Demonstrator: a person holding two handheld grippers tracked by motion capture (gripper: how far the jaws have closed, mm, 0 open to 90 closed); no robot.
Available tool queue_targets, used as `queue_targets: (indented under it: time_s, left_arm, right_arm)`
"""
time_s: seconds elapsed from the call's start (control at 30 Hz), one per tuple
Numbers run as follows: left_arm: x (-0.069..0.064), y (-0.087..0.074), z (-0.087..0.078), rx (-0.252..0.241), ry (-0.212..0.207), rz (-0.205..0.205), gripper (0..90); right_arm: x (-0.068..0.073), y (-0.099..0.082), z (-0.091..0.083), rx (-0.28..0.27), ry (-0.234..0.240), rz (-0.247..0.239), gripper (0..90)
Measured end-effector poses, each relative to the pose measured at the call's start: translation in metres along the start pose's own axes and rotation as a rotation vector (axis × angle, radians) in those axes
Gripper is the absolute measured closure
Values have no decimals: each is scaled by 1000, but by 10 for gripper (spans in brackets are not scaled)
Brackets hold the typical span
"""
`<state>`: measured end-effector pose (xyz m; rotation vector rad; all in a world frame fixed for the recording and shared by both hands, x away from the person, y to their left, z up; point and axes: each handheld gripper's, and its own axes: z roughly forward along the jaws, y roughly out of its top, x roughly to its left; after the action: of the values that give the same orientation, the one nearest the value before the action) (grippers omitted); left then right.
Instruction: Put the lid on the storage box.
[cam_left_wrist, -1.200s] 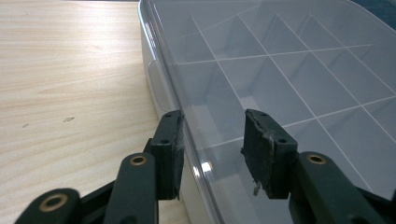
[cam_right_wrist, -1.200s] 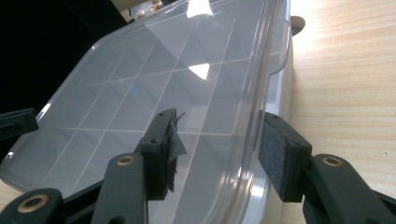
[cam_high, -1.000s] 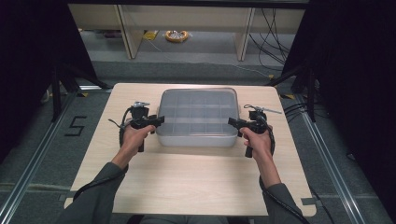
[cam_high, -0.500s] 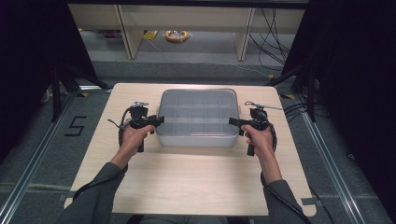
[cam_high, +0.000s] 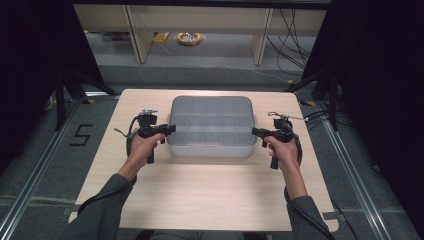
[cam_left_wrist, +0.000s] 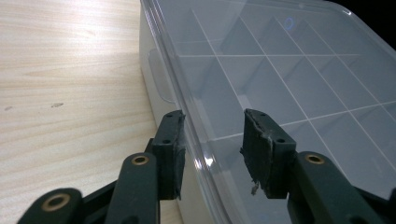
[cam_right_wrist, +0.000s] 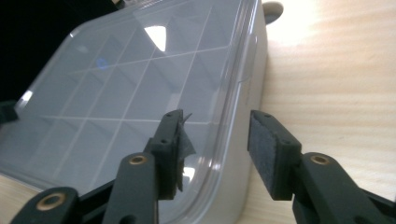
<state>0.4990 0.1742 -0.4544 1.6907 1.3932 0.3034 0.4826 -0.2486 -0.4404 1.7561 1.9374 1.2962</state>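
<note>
Little has shifted since the earlier frame: box (cam_high: 210, 122) and both hands sit as before, and the R gripper (cam_high: 256, 132) jaws have just been closing a touch, lid rim (cam_right_wrist: 229, 121) between them. The box lies mid-table (cam_high: 210, 200), lid up, long axis across, so you can take both short ends. The L gripper (cam_high: 170, 129) jaws are apart too, astride the rim, not clamped.

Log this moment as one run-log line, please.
lidded box: on table | left tongs: open, straddling its left edge | right tongs: have just been closing, pads not pressing, right edge between them
</note>
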Motion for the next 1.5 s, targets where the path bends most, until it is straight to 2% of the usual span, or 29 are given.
queue_targets:
  time_s: [0.03, 0.13, 0.17, 0.23, 0.27, 0.33, 0.57, 0.6, 0.63, 0.67, 0.77, 0.8, 0.87, 0.9, 0.97, 1.1, 1.13, 1.17, 1.2, 1.23, 1.27, 1.3, 1.37, 1.43, 1.47, 1.5]
  left_arm:
    - [1, 0, 0, 3, -5, 1, 560]
    - [-1, 0, -3, -13, -4, -3, 521]
    - [-4, 1, -7, -37, -18, -15, 494]
    - [-5, 2, -11, -39, -23, -2, 480]
    - [-8, 3, -14, -51, -31, -5, 480]
    - [-12, 3, -21, -55, -39, 17, 455]
    - [-26, -6, -41, -66, -97, 49, 408]
    - [-28, -9, -45, -64, -114, 57, 406]
    - [-31, -13, -48, -62, -135, 69, 402]
    - [-31, -13, -48, -62, -135, 69, 399]
    - [-38, -20, -52, -57, -163, 87, 394]
    - [-39, -22, -53, -53, -163, 95, 390]
    - [-41, -25, -53, -57, -163, 110, 386]
    - [-41, -27, -54, -59, -170, 105, 382]
    - [-42, -30, -54, -45, -172, 107, 378]
    - [-45, -35, -56, -48, -185, 120, 362]
    - [-46, -37, -57, -44, -192, 121, 348]
    - [-46, -37, -57, -44, -192, 121, 348]
    - [-47, -38, -58, -48, -191, 124, 348]
    - [-47, -38, -58, -48, -191, 124, 348]
    - [-48, -38, -59, -50, -190, 125, 348]
    - [-49, -38, -59, -48, -187, 130, 348]
    - [-50, -39, -60, -53, -194, 131, 346]
    - [-51, -40, -61, -50, -193, 134, 342]
    - [-51, -41, -61, -49, -196, 135, 337]
    - [-52, -42, -62, -49, -201, 133, 332]
  right_arm:
    - [3, 0, -5, -11, -6, -44, 598]
    - [6, -1, -8, -21, -14, -62, 602]
    - [7, -2, -13, -28, -30, -103, 613]
    - [9, -3, -15, -23, -33, -102, 615]
    - [9, -5, -17, -34, -32, -120, 615]
    - [10, -9, -22, -36, -41, -156, 612]
    - [13, -21, -32, -70, -28, -177, 568]
    - [16, -23, -34, -72, -24, -161, 554]
    - [14, -27, -35, -84, -27, -196, 538]
    - [14, -29, -36, -77, -13, -195, 527]
    - [15, -31, -38, -74, -14, -187, 509]
    - [16, -31, -38, -87, -12, -186, 485]
    - [18, -32, -42, -72, -5, -166, 450]
    - [18, -33, -42, -90, 7, -174, 434]
    - [19, -34, -44, -86, 3, -176, 409]
    - [20, -35, -47, -80, -3, -175, 376]
    - [24, -38, -49, -75, -12, -126, 364]
    - [24, -38, -49, -75, -12, -126, 364]
    - [20, -38, -48, -89, -1, -173, 356]
    - [24, -40, -49, -85, -4, -133, 348]
    - [24, -40, -49, -85, -4, -133, 348]
    - [21, -40, -48, -93, -11, -171, 341]
    - [21, -41, -48, -77, -8, -174, 333]
    - [25, -43, -47, -75, -14, -136, 325]
    - [25, -44, -47, -73, -15, -140, 320]
    - [23, -44, -47, -77, -12, -166, 316]
